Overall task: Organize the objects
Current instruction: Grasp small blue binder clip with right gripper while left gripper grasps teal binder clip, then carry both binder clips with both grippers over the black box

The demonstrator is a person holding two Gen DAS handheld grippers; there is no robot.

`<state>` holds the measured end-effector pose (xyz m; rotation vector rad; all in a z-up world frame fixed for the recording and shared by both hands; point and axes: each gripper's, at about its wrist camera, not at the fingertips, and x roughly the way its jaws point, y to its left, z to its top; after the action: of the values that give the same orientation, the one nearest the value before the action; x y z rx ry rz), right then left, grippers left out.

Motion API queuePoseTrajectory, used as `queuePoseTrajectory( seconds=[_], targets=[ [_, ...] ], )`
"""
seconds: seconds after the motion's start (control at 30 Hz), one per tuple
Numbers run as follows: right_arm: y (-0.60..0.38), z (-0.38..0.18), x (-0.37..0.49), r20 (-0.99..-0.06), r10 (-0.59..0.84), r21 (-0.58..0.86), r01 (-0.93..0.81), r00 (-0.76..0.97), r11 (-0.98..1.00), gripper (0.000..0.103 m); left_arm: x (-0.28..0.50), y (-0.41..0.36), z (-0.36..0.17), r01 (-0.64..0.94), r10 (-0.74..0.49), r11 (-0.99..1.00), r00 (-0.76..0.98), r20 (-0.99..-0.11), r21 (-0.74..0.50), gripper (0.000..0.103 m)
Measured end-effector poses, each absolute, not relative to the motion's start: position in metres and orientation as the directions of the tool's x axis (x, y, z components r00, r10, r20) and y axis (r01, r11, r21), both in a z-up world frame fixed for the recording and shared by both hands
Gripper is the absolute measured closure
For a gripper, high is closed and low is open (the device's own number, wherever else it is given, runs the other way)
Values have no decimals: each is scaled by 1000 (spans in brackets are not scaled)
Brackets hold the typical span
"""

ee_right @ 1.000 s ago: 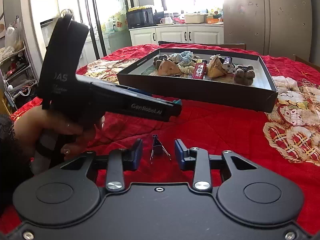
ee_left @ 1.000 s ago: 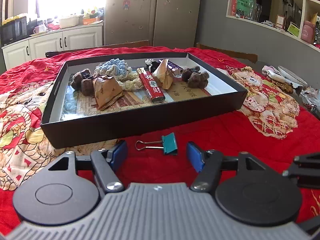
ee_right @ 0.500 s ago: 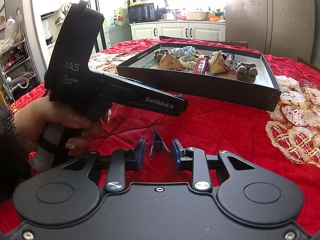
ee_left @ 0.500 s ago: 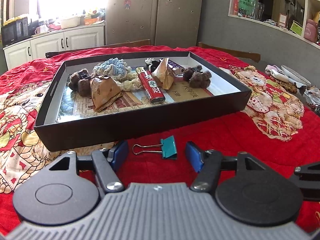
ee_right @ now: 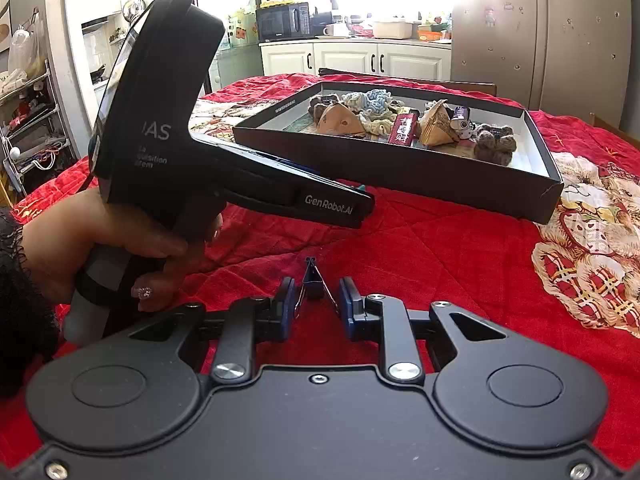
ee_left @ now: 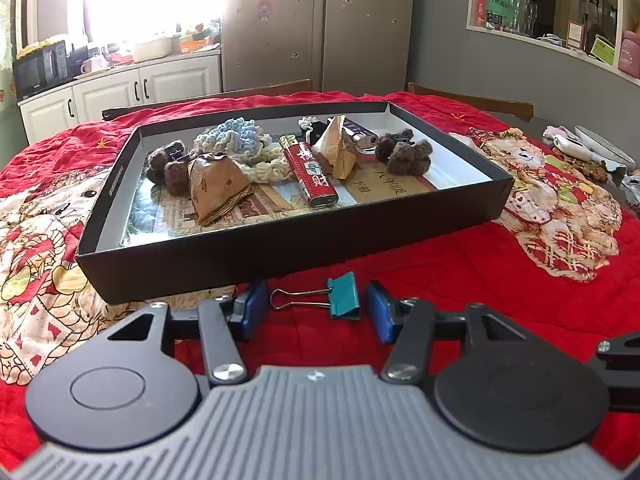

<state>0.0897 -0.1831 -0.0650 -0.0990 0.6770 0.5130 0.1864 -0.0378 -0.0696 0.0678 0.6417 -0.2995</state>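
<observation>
A teal binder clip (ee_left: 342, 295) lies on the red cloth between the tips of my open left gripper (ee_left: 316, 307), just in front of the black box (ee_left: 280, 250). The box holds a red lighter (ee_left: 310, 174), paper pyramids, crochet pieces and brown pom-poms. In the right wrist view a dark binder clip (ee_right: 314, 286) stands on the cloth between the fingers of my right gripper (ee_right: 317, 307), which is open with the pads close to the clip's wire handles. The left gripper body (ee_right: 224, 168) and the hand holding it fill the left of that view.
The black box (ee_right: 460, 176) sits behind both clips. A patterned bear cloth (ee_left: 552, 200) lies to the right, with small items at the far right table edge (ee_left: 580, 152). Chairs, cabinets and a fridge stand behind the table.
Both grippers have moved forward toward their clips. The right gripper's fingers have narrowed around the dark clip. The left gripper stays open around the teal clip.
</observation>
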Motion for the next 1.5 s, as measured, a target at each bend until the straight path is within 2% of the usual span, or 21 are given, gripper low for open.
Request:
queuePoseTrajectory(
  seconds=[0.07, 0.7, 1.07, 1.5],
  targets=[
    [-183, -65, 90, -621, 422, 76, -484, 661, 872, 80, 186, -38, -69, 293, -251, 956, 761, -598, -28, 52],
    [-188, -61, 91, -590, 427, 91, -469, 685, 878, 81, 173, -30, -63, 315, -296, 946, 751, -591, -74, 52],
    [-199, -50, 94, -553, 428, 116, -442, 715, 889, 81, 158, -17, -33, 332, -338, 937, 782, -523, -110, 52],
    [-207, -19, 109, -497, 402, 74, -424, 769, 902, 82, 172, 10, -9, 269, -299, 954, 824, -482, -131, 52]
  ],
)
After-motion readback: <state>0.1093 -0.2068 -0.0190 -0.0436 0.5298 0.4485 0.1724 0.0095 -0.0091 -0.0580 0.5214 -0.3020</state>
